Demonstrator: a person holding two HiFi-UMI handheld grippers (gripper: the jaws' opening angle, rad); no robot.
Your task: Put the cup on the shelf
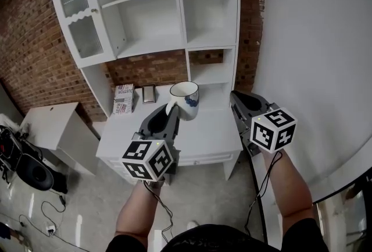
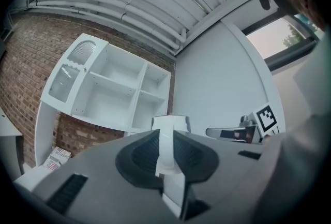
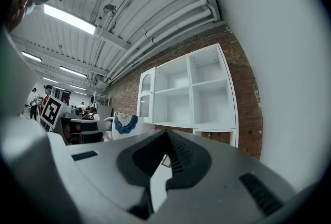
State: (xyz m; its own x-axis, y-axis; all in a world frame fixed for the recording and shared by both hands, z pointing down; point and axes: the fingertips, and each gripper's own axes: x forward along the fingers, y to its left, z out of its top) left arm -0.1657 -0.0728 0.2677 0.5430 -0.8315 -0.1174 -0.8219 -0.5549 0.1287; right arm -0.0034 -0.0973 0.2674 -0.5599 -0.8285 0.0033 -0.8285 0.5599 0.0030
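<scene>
A white cup with a blue pattern hangs in the air in front of the white shelf unit. My left gripper is shut on the cup's handle, and the cup's rim shows just beyond the jaws. To the right of the cup, my right gripper is level with it and apart from it. Its jaws meet at the tips with nothing between them. In the right gripper view the cup shows at the left, in front of the shelf unit.
The shelf unit's glazed door stands open at the left. Its compartments hold nothing. Below is a white counter with a stack of books and a small frame. A white wall runs along the right; a low cabinet stands at left.
</scene>
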